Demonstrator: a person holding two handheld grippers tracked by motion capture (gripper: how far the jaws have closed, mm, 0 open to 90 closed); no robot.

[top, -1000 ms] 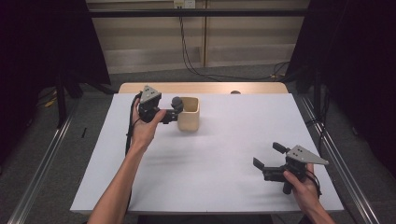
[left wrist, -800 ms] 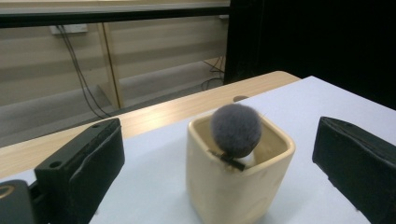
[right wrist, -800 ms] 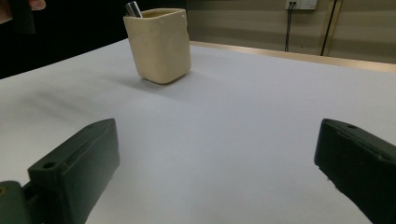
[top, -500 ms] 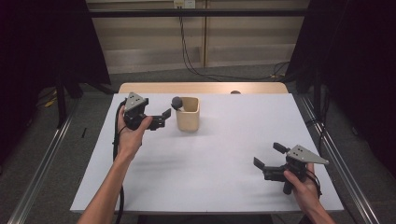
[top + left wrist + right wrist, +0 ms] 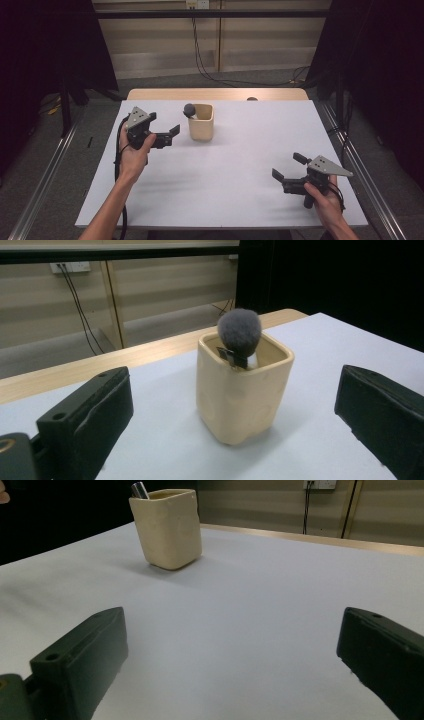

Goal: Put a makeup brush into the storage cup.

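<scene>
We judge the brush placed in the cup; left gripper, at its 9 o'clock, and right gripper hold fingers wide, empty. Next: clear the bench.

One cup, one brush, two claws.

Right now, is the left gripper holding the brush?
No. The left gripper is open and apart from the cup, and the brush stands in the cup with its grey head up.

White table, beige panelled wall
</scene>
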